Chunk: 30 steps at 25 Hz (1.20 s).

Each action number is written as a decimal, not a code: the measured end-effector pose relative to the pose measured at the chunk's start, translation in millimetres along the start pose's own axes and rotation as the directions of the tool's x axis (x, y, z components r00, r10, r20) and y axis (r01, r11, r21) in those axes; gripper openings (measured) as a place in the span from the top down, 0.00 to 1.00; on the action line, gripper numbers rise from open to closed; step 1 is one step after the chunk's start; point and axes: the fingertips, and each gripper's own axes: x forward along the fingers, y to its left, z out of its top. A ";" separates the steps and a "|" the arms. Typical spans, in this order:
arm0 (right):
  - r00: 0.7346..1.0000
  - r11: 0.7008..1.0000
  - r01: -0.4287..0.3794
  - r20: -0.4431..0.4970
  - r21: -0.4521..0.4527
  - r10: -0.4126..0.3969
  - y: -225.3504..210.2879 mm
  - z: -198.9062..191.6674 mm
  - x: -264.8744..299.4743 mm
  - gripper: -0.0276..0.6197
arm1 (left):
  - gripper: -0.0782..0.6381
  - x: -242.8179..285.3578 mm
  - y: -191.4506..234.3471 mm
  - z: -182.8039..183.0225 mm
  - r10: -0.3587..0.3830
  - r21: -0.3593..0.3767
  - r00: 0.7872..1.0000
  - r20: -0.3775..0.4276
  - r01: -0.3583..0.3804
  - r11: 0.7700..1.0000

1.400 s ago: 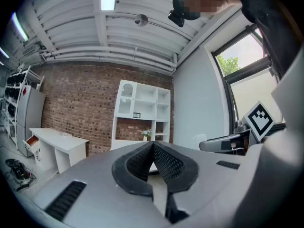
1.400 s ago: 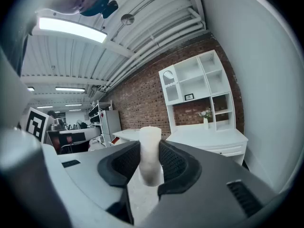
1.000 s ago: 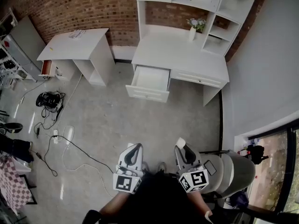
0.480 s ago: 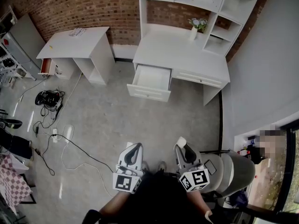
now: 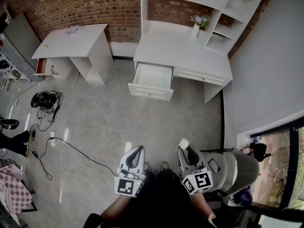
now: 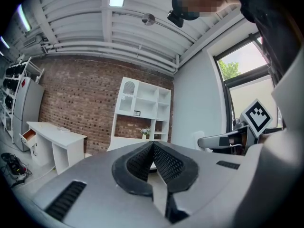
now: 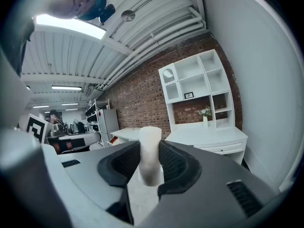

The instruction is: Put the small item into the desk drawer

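Fingers of the right gripper are pinched on the small white item, which is held upright between them. On the left gripper the fingers are pressed together, with nothing between them. The white desk stands well apart across the floor, and its drawer is pulled open below the desk's front edge, toward its left corner. The carry is judged to be the step in hand. The pinch should be kept firm and the item brought squarely over the open drawer before it is lowered and released.
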 end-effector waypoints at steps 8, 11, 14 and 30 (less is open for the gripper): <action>1.000 1.000 0.012 -0.014 0.014 -0.011 -14.7 -5.5 19.2 0.74 | 0.86 25.3 11.2 -9.3 -0.020 -0.051 1.000 0.004 0.020 0.998; 1.000 1.000 -0.012 -0.023 0.023 0.012 -28.3 -9.4 36.5 0.74 | 0.86 40.2 15.1 -16.1 0.003 -0.058 1.000 -0.016 -0.004 0.998; 0.999 0.999 -0.042 -0.025 0.018 0.043 -49.6 -7.8 60.7 0.74 | 0.86 66.7 17.3 -18.1 0.025 -0.056 0.999 -0.022 -0.026 0.998; 0.970 0.971 -0.240 -0.043 -0.010 0.239 -211.3 29.6 160.6 0.74 | 0.86 232.7 -16.4 -6.0 0.175 -0.016 0.984 -0.029 -0.176 0.984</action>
